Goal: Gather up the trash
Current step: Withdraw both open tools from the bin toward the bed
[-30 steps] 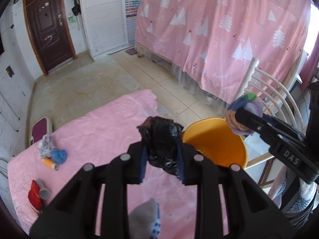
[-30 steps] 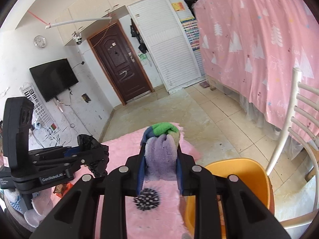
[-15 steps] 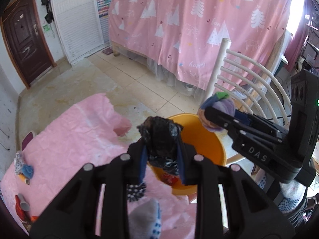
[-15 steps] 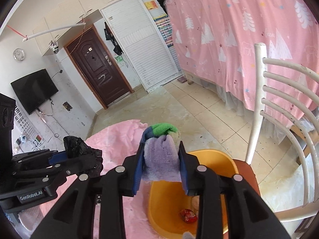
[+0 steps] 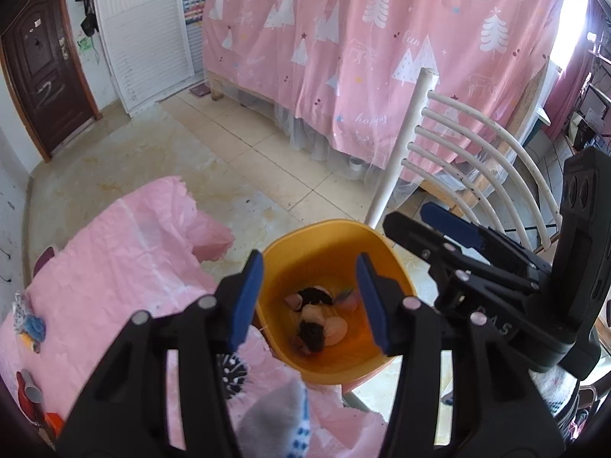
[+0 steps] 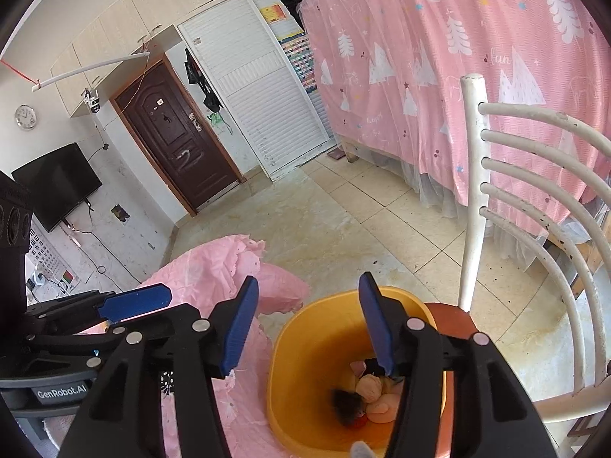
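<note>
An orange bin (image 5: 305,240) stands on a chair beside the pink-covered table. Inside it lie a crumpled black bag (image 5: 313,295) and several pale scraps. My left gripper (image 5: 308,301) hangs right above the bin; its jaws are opening and nothing is between the blue pads. My right gripper (image 6: 308,324) is over the same bin (image 6: 298,362), where the black bag (image 6: 345,400) shows at the bottom. Its jaws are also opening, with nothing between them. Each gripper shows in the other's view: right gripper (image 5: 412,217), left gripper (image 6: 133,303).
The pink table cover (image 5: 114,252) still carries a blue item (image 5: 34,324), red cups (image 5: 26,389), a spiky black-and-white ball (image 5: 233,372) and a grey sock (image 5: 278,420). A white chair back (image 5: 458,145) rises behind the bin. A pink-curtained bed (image 5: 382,57) stands beyond the tiled floor.
Both grippers moved over the orange bin and opened. The black bag left my left gripper and the purple cloth bundle left my right one; the bag now lies in the bin.
</note>
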Tool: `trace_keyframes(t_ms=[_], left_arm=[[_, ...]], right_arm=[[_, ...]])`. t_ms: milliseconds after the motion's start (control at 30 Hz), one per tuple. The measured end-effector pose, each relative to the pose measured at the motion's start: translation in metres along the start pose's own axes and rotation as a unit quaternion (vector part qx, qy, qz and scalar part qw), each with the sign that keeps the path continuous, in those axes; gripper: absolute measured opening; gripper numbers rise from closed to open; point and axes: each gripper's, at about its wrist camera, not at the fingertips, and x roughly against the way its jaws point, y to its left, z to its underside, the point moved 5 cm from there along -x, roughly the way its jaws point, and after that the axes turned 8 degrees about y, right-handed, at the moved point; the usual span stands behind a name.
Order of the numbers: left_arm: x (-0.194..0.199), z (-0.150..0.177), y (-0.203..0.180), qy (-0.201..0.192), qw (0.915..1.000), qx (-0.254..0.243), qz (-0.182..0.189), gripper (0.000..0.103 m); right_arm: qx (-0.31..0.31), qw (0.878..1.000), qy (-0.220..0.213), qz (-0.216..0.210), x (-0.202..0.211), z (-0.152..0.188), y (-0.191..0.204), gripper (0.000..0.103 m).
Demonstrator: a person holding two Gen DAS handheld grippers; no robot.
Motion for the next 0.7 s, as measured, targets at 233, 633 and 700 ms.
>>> trace_keyframes(t_ms=[233,633,700], left_arm=[[0.016,0.01,0.018,-0.011,0.9998,0.014,-0.002,0.048],[0.057,0.043,0.084,-0.036,0.9968,0.071,-0.009,0.048],[0.064,0.048,0.096,-0.041,0.9958,0.081,-0.013,0.048]], right_arm=[[0.009,1.0,-0.003,-0.002,0.004,-0.002,0.015,0.045],[0.064,0.998,0.014,-0.019,-0.011,-0.006,0.085,0.047],[0.074,0.997,0.018,-0.023,-0.015,-0.005,0.099,0.047]])
